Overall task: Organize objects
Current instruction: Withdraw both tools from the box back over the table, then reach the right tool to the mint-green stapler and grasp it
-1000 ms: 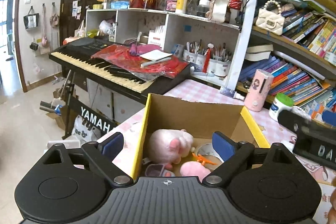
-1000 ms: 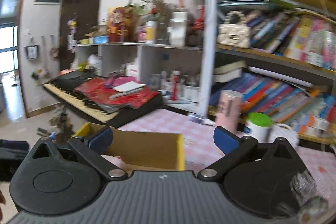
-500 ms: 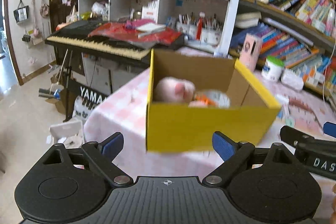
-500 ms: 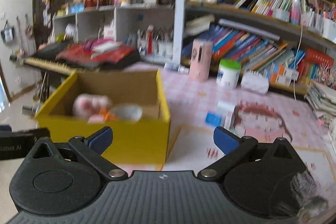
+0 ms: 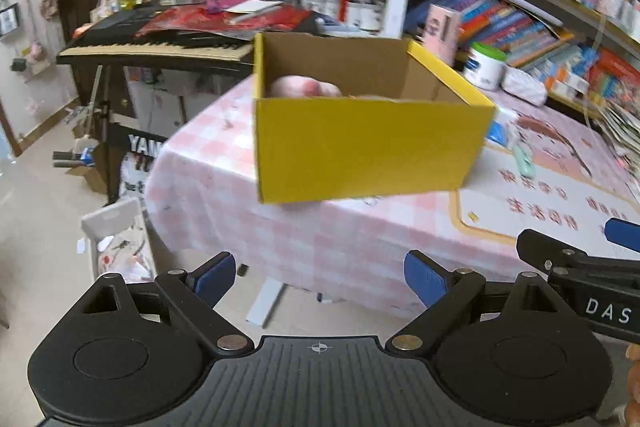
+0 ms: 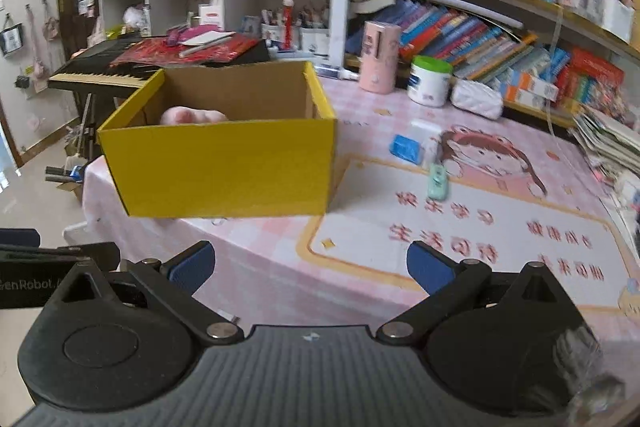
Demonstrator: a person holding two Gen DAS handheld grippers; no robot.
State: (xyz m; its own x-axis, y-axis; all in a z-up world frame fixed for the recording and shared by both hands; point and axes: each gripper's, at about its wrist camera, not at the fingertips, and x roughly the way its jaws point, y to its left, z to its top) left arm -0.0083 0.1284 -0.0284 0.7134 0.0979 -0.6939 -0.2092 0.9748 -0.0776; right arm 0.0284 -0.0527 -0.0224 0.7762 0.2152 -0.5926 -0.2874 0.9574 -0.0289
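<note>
A yellow cardboard box point(image 5: 368, 147) point(image 6: 224, 167) stands near the left front corner of the pink checked table point(image 5: 208, 163) point(image 6: 280, 259). A pink plush toy point(image 5: 304, 89) point(image 6: 192, 115) shows just over its rim. My left gripper point(image 5: 320, 275) hangs open off the table's front edge, short of the box, nothing between its fingers. My right gripper point(image 6: 310, 265) is also open and empty, over the table's front edge to the right of the box. A mint green small item point(image 6: 437, 181), a blue packet point(image 6: 406, 147) and a white piece lie on the cartoon mat point(image 6: 500, 227).
A pink cylinder point(image 6: 379, 57), a green-lidded white jar point(image 6: 430, 81) and a white pouch point(image 6: 476, 99) stand at the table's back. Bookshelves point(image 6: 500, 27) fill the right. A keyboard point(image 5: 160, 43) on a stand sits left, with a white bin point(image 5: 116, 239) on the floor.
Both grippers drew back and lower from over the box. The box now shows from its front side, farther away, and more of the table and mat has come into view.
</note>
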